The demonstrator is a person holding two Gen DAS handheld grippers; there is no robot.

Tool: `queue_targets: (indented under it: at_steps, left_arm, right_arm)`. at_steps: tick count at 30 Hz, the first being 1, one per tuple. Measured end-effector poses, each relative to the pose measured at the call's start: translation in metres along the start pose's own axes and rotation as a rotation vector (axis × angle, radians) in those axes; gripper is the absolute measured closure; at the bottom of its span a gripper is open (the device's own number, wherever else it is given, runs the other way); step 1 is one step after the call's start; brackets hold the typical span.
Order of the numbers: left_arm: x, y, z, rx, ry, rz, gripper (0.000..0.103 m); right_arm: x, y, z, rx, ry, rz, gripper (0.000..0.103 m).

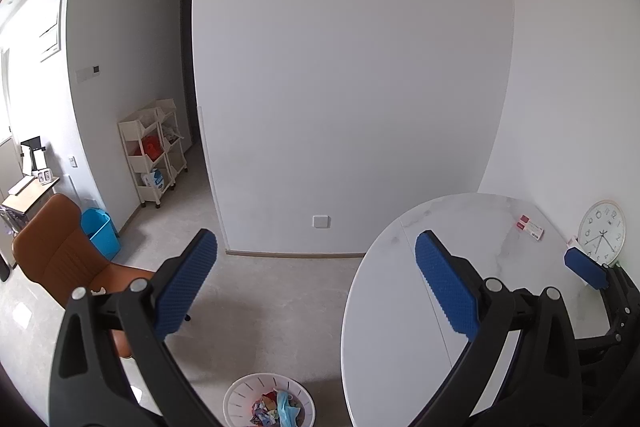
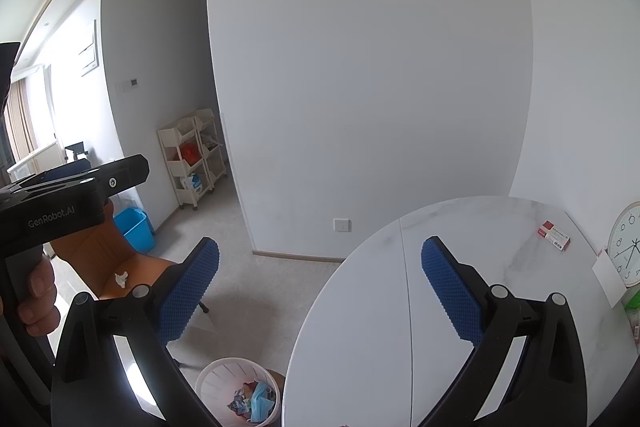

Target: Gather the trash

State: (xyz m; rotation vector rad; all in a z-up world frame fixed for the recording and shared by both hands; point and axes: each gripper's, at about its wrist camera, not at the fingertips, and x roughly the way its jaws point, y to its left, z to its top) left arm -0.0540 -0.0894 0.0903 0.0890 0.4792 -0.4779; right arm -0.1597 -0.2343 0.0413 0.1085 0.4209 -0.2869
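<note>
We hold both grippers up, jaws spread wide, nothing in either: left gripper (image 1: 316, 283), right gripper (image 2: 320, 287). The white basket (image 1: 240, 397) sits on the floor near us, just left of the table edge, already holding crumpled coloured wrappers and a blue face mask (image 1: 286, 409). So we judge we're between pickups, scanning for the next piece.

Likely candidate: a small white crumpled scrap (image 2: 121, 278) on the seat of the brown chair (image 1: 52, 247) at left (looks like tissue, too small to be sure). Next move calls for swinging the left gripper down over the seat, closing gently on the scrap, then carrying it right to the basket.

The round white marble table (image 1: 400, 307) at right is mostly bare; a red-and-white box (image 1: 530, 227) lies at its far side, near a wall clock (image 1: 602, 231) propped at the far right (box may not be trash, cannot tell). Room: grey floor, white walls, a blue bin (image 1: 100, 233) and cream storage cart (image 1: 154, 155) far left.
</note>
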Motion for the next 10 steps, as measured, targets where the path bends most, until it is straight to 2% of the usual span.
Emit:
queue_targets:
  at_steps: [10]
  left_arm:
    - [-0.0002,0.0006,-0.0011,0.009,0.008,0.016,0.008]
  right_arm:
    - [-0.0003,0.0024,0.0018,-0.003,0.003,0.004,0.003]
